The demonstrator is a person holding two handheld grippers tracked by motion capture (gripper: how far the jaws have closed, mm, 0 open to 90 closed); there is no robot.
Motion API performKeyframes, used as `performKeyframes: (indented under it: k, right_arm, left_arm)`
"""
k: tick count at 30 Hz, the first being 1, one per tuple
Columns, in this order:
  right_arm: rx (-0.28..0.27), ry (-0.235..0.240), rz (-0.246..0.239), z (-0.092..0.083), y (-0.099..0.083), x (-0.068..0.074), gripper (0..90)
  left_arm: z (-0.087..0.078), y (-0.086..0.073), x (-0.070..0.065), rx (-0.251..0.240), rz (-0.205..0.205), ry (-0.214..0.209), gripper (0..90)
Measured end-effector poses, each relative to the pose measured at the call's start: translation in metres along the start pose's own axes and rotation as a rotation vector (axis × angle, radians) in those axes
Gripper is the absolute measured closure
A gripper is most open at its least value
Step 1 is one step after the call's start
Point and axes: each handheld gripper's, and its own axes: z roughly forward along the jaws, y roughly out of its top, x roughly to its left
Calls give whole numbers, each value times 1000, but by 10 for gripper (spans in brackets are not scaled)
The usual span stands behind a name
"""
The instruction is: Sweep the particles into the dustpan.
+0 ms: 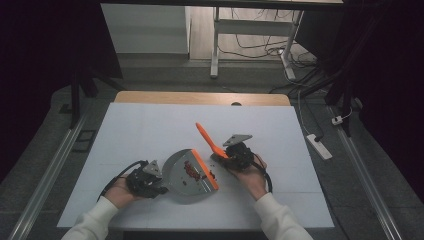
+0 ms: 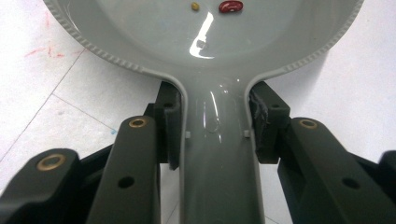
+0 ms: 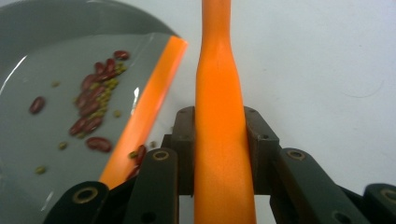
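Dustpan: grey glossy plastic dustpan (image 1: 181,176), rounded pan with a ribbed rim and a straight orange lip (image 1: 205,169); it lies on the worktop in front of the person, between the two hands.
Dustpan handle: smooth grey channel (image 2: 218,154) running back between the left fingers.
Left gripper: left gripper (image 1: 159,187), black, its fingers (image 2: 169,126) clamped on both sides of the dustpan handle.
Brush handle: orange, smooth and matte orange handle (image 3: 219,116), flat and tapering to a narrower neck, tilted up and away just beside the pan's lip.
Right gripper: right gripper (image 1: 224,155), its fingers (image 3: 256,140) closed on the orange handle.
Beans: dark red kidney-shaped beans (image 3: 91,105) mixed with small green ones, clustered inside the pan near the lip; a few lie at the lip's edge.
Worktop: white flat sheet (image 1: 150,130) over a wooden top, faint grid lines and red scuffs.
Open room: bare white surface on the far half and to both sides; the near edge is close to the forearms.
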Motion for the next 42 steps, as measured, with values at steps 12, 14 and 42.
performKeyframes:
  k: [12, 14, 42]
  right_arm:
    - [-30, 88, -33, -5, 2, 35, 699]
    - [-56, 155, 5, -7, 5, 39, 700]
    - [20, 34, -1, -25, -18, 27, 699]
  left_arm:
    - [1, 0, 0, 4, 1, 0, 621]
    - [1, 0, 0, 3, 0, 1, 620]
    - [0, 0, -1, -3, -1, 2, 621]
